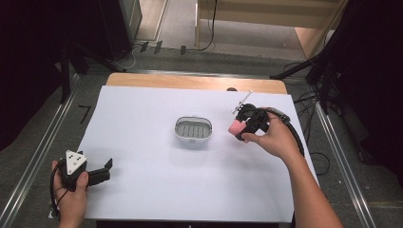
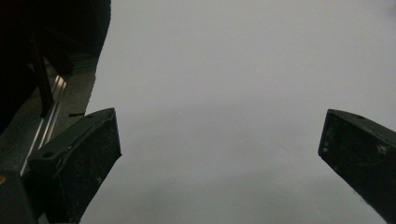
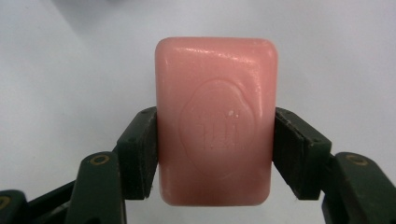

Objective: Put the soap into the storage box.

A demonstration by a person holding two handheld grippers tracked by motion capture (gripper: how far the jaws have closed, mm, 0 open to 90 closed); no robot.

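Pink soap bar: we hold it clamped in our right gripper, apparently clear of the white sheet. Our left gripper sits open near a slotted soap dish.

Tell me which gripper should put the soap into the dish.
Right. The right gripper already clamps the pink soap just beside the soap dish; the left gripper sits open and empty at the table's near-left edge.

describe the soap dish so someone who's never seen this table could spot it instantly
Start from the white sheet covering the wooden table; near its middle sits the small rounded-rectangle soap dish with a pale rim and a grey slotted insert. It rests alone on the sheet, just left of the right gripper, whose jaws clamp a pink rectangular soap bar. It is the one open, ribbed container there.
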